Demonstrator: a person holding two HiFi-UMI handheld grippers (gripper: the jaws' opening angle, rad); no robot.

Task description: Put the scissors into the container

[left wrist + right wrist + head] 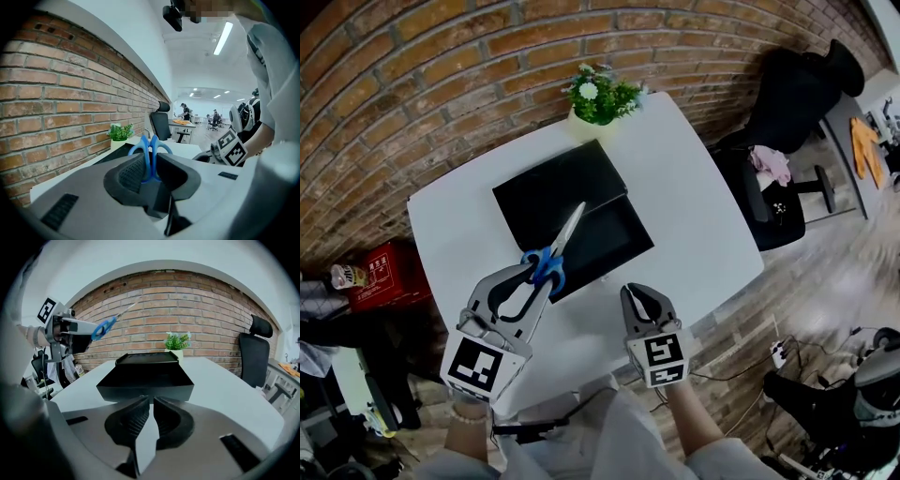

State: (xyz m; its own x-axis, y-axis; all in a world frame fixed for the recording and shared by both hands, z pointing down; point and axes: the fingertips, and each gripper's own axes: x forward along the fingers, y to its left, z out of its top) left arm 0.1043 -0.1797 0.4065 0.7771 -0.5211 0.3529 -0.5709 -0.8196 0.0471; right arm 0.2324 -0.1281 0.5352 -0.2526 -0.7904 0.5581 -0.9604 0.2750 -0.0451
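Scissors (547,261) gripped by the left gripper (532,274) above the black container (605,242).
The white bench (698,211) carries the open container straight ahead of the right gripper's (644,298) jaws, with a potted plant (598,97) beyond it. The left jaws clamp the scissors' blue handles, the blades pointing onward past the jaw tips over the container, clear of the bench. The right jaws are closed on nothing.
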